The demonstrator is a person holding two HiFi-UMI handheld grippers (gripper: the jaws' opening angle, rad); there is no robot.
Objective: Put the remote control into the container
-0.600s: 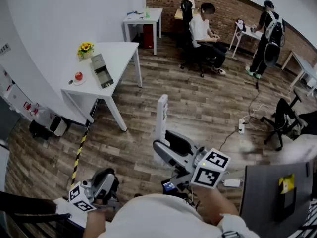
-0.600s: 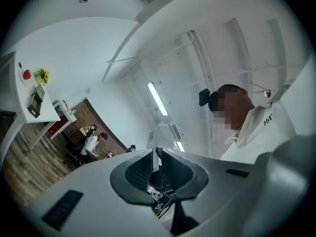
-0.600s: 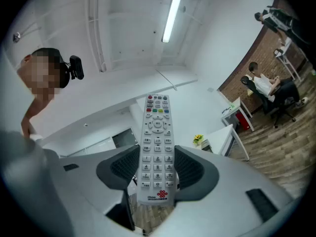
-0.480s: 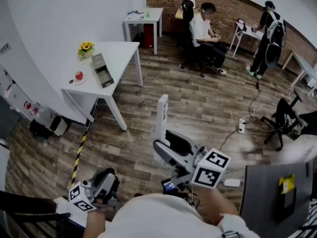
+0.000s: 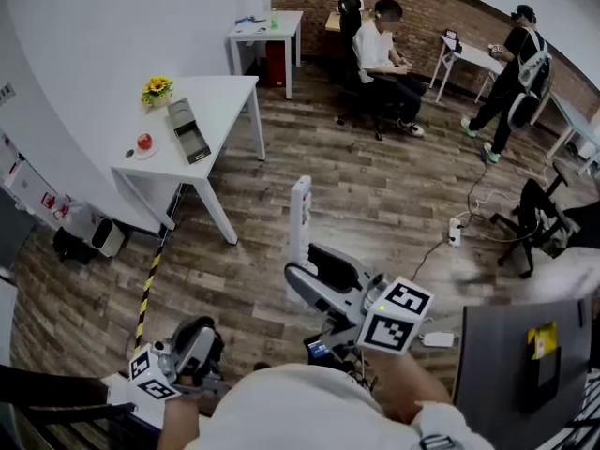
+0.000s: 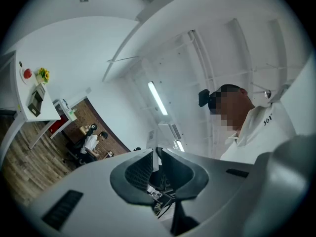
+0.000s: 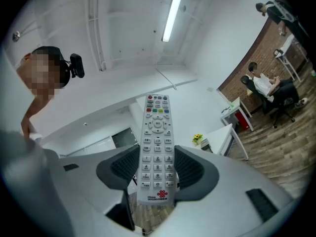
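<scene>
Wood-plank floor (image 5: 375, 204) and white walls bound the room. A white rectangular counter (image 5: 225, 99) at the upper left carries a grey rectangular open container (image 5: 188, 131), a red apple (image 5: 144, 142) and yellow flowers (image 5: 157, 89). The right hand-held gripper (image 7: 157, 168) clamps the lower end of a long white plastic remote control (image 7: 156, 132). The remote control projects forward from the jaws over the floor, well apart from the container. The left hand-held gripper (image 6: 155, 158) has its jaws together, with nothing between them.
</scene>
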